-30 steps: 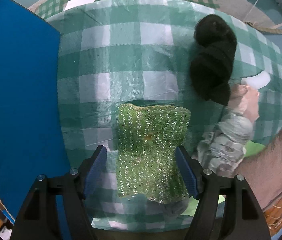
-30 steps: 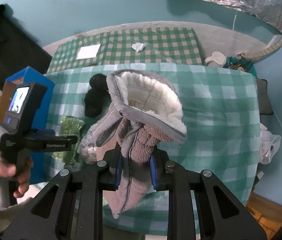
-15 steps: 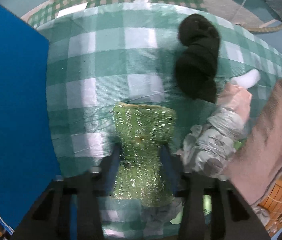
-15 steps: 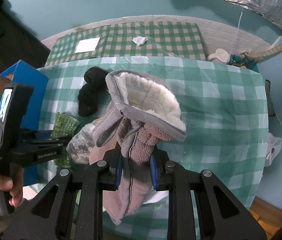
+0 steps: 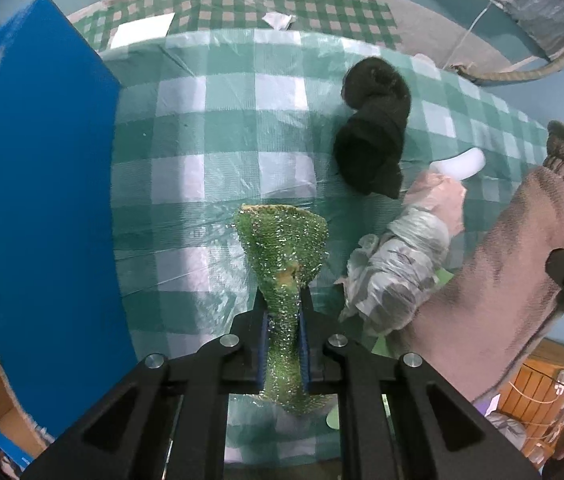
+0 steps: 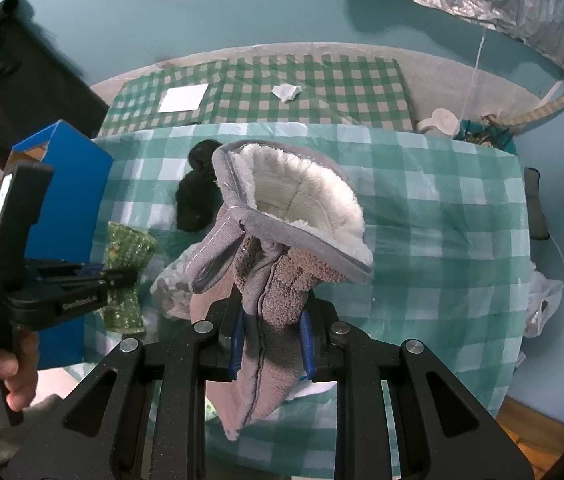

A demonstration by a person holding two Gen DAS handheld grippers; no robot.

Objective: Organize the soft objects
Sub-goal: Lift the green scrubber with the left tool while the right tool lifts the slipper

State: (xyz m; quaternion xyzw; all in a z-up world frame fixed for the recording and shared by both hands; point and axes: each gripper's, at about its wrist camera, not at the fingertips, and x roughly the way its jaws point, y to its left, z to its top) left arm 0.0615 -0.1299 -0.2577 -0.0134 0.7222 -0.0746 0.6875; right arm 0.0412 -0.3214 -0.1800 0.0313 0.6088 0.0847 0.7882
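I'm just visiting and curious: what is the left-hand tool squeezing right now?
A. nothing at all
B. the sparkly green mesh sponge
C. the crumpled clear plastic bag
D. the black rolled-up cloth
B: the left gripper is shut on the sparkly green mesh sponge, pinching its middle into a narrow waist between the blue pads.

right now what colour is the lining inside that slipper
White and fleecy, inside the slipper; right wrist view shows it best.

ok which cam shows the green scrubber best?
Left wrist: the green scrubber sits centred, pinched by the left tongs, sparkly mesh clear. Right wrist shows it small at the left edge, partly hidden.
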